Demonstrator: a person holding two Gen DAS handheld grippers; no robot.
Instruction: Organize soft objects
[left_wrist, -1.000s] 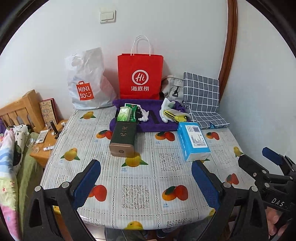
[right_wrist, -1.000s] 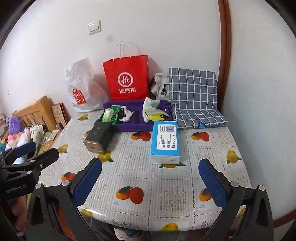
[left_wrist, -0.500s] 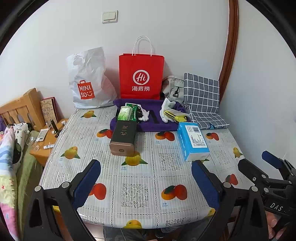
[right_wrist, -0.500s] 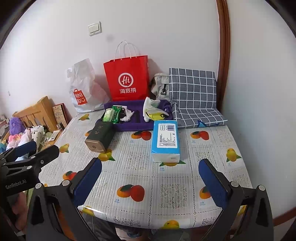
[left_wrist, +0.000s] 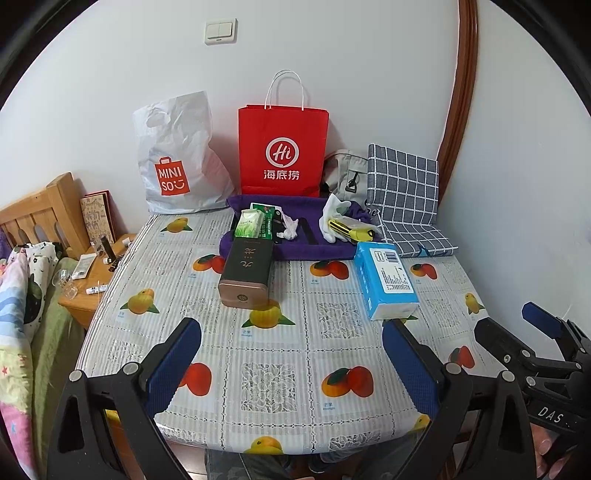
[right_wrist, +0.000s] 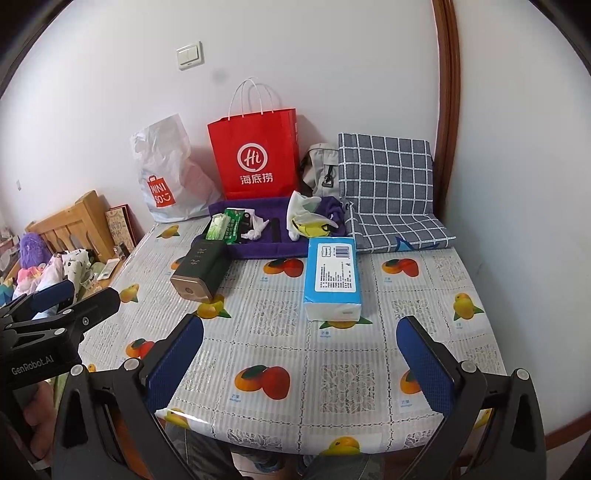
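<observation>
Near tablecloth (right_wrist: 288, 354) bare; dark box (right_wrist: 199, 271), tissue pack (right_wrist: 332, 280) block mid-table

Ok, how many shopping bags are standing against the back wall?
2. The white Miniso plastic bag stands at the back left of the table; the red paper bag stands to its right, behind the purple tray. Others may be hidden behind them.

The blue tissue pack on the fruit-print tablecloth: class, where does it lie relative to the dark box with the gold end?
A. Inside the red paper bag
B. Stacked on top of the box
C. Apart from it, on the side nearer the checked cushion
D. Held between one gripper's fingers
C. The blue tissue pack lies flat on the tablecloth, apart from the dark box, on the checked cushion's side.
</observation>
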